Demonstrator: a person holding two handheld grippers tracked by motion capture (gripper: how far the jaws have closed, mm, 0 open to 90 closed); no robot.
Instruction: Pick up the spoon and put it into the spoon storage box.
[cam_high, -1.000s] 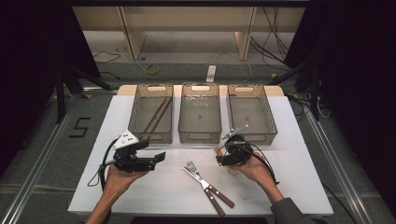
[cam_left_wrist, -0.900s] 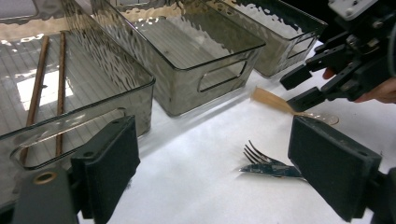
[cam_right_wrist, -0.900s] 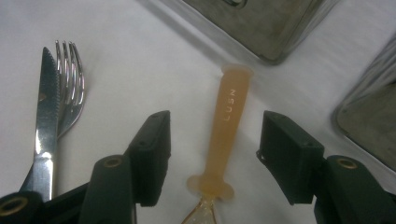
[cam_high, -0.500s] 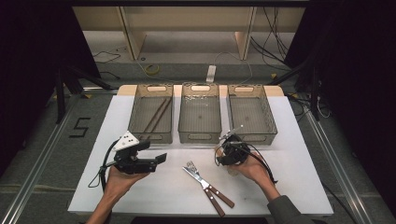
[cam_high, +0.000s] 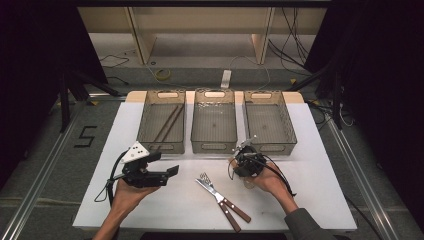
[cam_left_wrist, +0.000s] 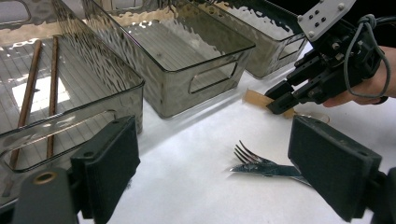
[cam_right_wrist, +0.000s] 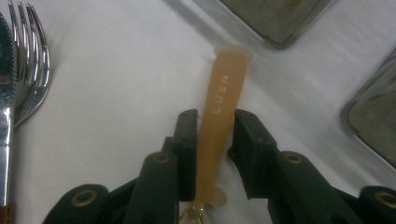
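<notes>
- A white table is seen, ringed by dark curtains and a grey floor marked "5".
- Three clear bins are lined up along its far side.
- The amber handle lies on the table between the right tongs, which have just been closing and are nearly touching it.
- The left tongs are held apart, empty.

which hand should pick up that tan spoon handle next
Right. The right gripper already straddles the tan handle, jaws just closing on it with a slight gap left. The left gripper hovers open, well away.
</notes>
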